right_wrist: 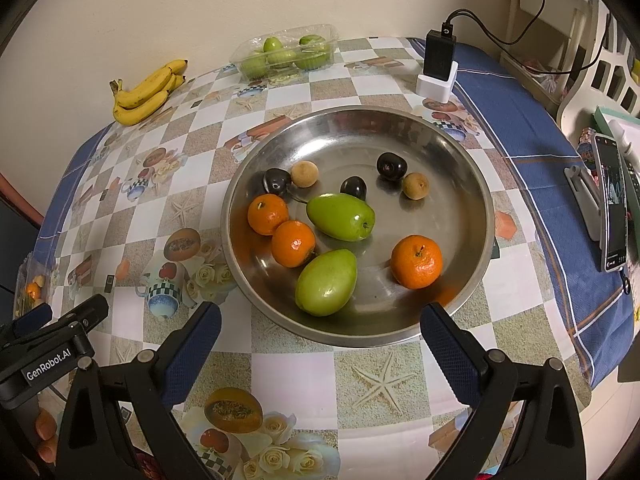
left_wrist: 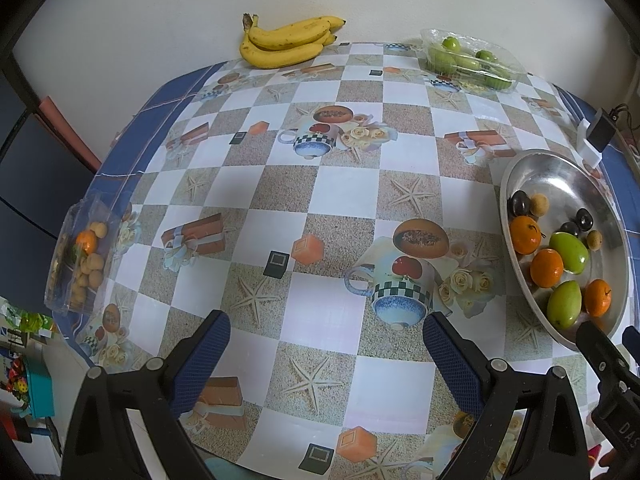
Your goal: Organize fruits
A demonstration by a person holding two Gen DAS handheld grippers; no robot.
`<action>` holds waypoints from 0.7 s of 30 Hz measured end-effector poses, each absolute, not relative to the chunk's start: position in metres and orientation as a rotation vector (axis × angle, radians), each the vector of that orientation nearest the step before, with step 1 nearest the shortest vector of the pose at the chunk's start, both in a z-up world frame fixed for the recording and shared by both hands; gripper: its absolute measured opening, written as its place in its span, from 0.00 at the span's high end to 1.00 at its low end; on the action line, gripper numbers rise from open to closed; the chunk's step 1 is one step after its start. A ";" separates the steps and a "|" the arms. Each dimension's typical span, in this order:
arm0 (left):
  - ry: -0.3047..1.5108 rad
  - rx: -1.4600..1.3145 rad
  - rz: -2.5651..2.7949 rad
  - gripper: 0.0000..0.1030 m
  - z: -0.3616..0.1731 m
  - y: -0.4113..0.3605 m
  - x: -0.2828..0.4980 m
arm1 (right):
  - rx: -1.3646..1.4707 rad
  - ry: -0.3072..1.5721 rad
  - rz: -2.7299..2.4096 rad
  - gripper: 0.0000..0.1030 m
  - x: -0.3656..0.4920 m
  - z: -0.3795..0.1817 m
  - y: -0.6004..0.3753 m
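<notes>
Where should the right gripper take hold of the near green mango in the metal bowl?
Grip the near green mango across its narrow middle, coming down from above over the metal bowl rim. It lies flat on its side, long axis running diagonally, so turn the right gripper to span its width. An orange touches its far end; the middle looks free.

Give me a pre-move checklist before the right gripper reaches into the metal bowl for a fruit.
1. Right gripper open and empty: ok, jaws spread wide just short of the bowl's near rim.
2. Left gripper open and empty: ok, over bare tablecloth.
3. Metal bowl unobstructed: ok, nothing lies over it.
4. Nearest green mango free to grasp: cannot tell, an orange sits close against its far side.
5. Lone orange has space around it: ok.
6. Destination tray of green fruit has room: cannot tell.
</notes>
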State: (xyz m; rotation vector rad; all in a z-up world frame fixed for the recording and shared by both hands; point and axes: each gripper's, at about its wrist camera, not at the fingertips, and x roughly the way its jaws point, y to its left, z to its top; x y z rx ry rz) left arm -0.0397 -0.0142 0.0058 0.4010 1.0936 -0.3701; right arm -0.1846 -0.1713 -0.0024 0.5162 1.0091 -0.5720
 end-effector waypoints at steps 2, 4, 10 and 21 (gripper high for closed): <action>1.094 0.401 -0.371 0.04 0.006 -0.014 -0.040 | 0.516 1.009 -0.572 0.03 -0.185 -0.003 -0.171; 1.094 0.401 -0.372 0.04 0.006 -0.014 -0.040 | 0.518 1.009 -0.573 0.03 -0.184 -0.002 -0.171; 1.095 0.399 -0.371 0.04 0.006 -0.014 -0.040 | 0.518 1.011 -0.573 0.03 -0.185 -0.003 -0.171; 1.100 0.393 -0.375 0.04 0.006 -0.014 -0.040 | 0.518 1.020 -0.573 0.03 -0.185 -0.005 -0.170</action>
